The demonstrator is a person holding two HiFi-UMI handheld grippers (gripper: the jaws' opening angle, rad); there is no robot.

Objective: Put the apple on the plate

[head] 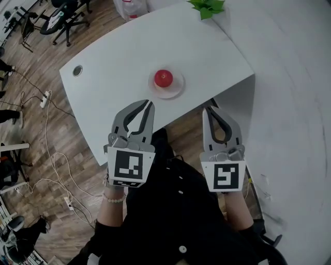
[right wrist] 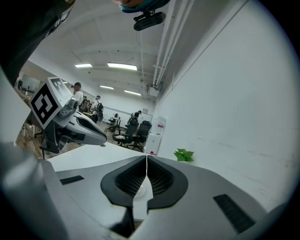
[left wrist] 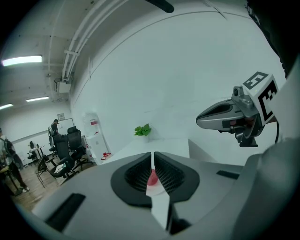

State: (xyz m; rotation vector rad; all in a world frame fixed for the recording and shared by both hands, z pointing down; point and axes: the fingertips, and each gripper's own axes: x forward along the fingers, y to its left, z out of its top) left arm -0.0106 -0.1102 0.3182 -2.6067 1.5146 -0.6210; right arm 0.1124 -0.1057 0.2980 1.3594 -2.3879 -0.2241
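Note:
A red apple [head: 163, 78] sits on a small white plate [head: 176, 89] in the middle of the white table [head: 114, 77]. Both grippers hang above the table's near edge, well short of the plate. My left gripper [head: 150, 104] is shut with nothing in it; through the slit between its jaws a sliver of the apple [left wrist: 153, 177] shows far ahead. My right gripper [head: 210, 109] is also shut and empty, and part of the plate [right wrist: 140, 187] shows past its jaws. Each gripper is seen from the other's camera: the right gripper [left wrist: 201, 119] and the left gripper [right wrist: 101, 138].
A green potted plant [head: 208, 7] stands at the table's far corner by the white wall. A round cable hole [head: 77, 70] is at the table's left end. Office chairs [head: 62, 18] and cables [head: 49, 155] lie on the wooden floor to the left.

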